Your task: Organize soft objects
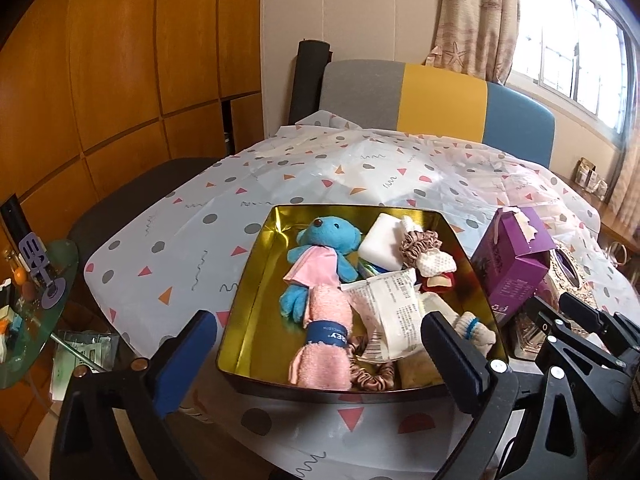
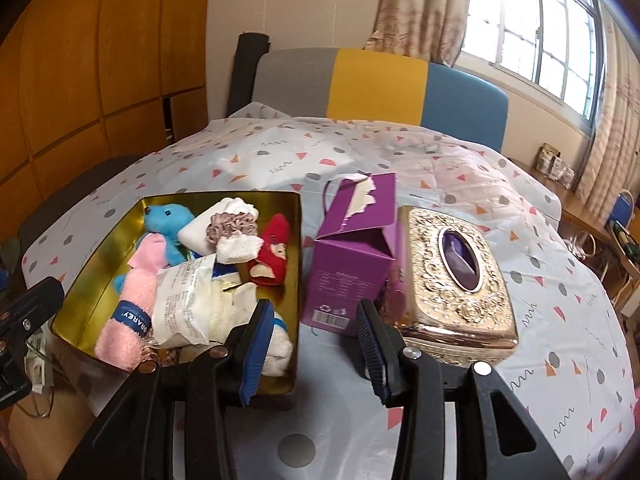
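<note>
One rolled pink towel (image 2: 128, 328) with a blue "ORAREY" band in the gold tin (image 1: 256, 280); both grippers' fingers (image 1: 188, 360) (image 2: 256, 356) apart, empty.

Home living room: wood-panelled cabinets (image 1: 120, 60), patterned curtains (image 1: 476, 12) at barred window (image 2: 540, 36), tricolour upholstered chair (image 1: 432, 96), desk under confetti-print cloth (image 1: 320, 176).

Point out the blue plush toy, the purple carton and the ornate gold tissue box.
blue plush toy (image 1: 332, 236): left wrist view, its head.
purple carton (image 2: 348, 276): right wrist view, its front face.
ornate gold tissue box (image 2: 480, 300): right wrist view, its embossed lid.
</note>
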A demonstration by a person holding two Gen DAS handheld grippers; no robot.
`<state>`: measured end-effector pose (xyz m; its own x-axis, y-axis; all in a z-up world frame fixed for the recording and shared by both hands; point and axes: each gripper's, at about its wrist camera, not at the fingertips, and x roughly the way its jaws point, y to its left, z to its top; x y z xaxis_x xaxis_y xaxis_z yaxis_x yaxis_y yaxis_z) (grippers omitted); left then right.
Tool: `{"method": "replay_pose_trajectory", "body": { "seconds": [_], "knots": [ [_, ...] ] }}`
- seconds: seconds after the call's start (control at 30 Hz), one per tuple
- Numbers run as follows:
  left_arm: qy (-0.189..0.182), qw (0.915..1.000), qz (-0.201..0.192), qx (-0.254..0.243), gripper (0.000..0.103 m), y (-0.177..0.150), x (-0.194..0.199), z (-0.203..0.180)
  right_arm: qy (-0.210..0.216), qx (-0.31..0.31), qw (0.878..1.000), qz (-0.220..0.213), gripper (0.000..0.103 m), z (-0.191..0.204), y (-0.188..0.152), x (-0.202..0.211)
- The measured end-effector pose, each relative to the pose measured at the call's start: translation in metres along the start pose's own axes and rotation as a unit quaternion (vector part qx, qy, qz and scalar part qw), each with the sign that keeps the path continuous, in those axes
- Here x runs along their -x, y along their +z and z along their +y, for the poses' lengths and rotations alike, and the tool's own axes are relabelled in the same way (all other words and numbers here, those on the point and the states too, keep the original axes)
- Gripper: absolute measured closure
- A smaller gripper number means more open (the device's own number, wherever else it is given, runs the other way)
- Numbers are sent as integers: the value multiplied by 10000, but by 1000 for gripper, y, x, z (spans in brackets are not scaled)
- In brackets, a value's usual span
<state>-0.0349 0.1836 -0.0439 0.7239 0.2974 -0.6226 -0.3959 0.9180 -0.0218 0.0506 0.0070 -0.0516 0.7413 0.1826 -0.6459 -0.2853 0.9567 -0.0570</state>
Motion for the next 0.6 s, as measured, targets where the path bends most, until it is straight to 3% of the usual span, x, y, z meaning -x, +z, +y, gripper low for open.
{"method": "replay_pose_trajectory", "body": {
  "seconds": [0.6],
  "knots": [
    [137,9999,-25,-56,0,-1,4,-6,-1,-36,10000,-61,60,-2,2,3]
  ]
}}
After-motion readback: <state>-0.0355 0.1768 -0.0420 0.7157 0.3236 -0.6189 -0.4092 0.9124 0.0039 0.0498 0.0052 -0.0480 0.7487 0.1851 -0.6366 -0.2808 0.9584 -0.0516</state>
